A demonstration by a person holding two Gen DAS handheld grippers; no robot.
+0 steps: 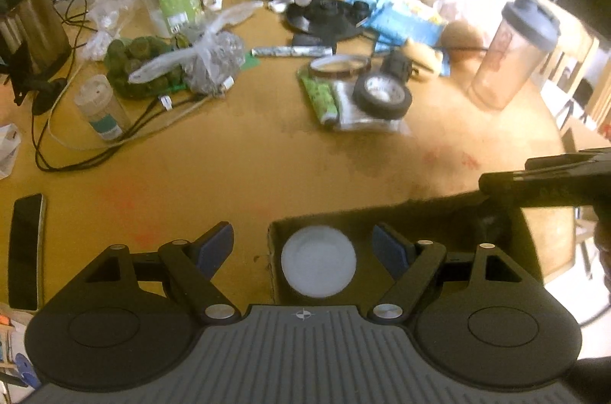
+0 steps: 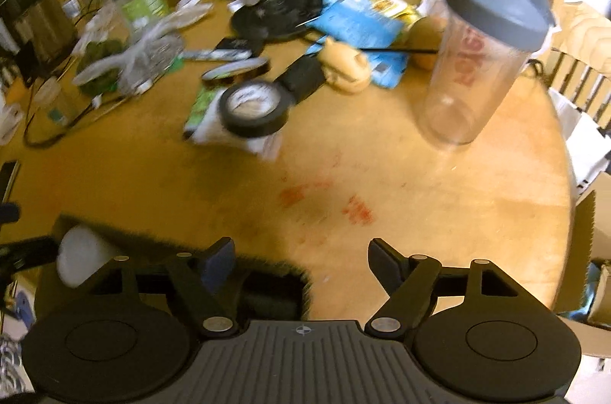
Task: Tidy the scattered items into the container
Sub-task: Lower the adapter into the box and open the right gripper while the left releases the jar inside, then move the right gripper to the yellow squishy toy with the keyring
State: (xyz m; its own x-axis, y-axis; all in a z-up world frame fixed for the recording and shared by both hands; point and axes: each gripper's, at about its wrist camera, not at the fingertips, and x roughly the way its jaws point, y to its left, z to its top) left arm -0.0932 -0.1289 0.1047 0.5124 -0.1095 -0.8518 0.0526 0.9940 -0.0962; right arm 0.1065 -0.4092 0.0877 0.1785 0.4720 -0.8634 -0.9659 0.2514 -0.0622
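Observation:
A brown cardboard box sits at the table's near edge with a white round object inside. My left gripper hovers open just above the box's left part, nothing between its fingers. The other gripper's black body reaches over the box's far right corner. In the right wrist view my right gripper is open and empty above the box's right edge; the white object shows at lower left. A black tape roll lies on a green tube and white packet mid-table.
A clear shaker bottle stands at the right. A brown tape ring, a blue packet, a small jar, a bag of green items and cables clutter the back. A phone lies near left.

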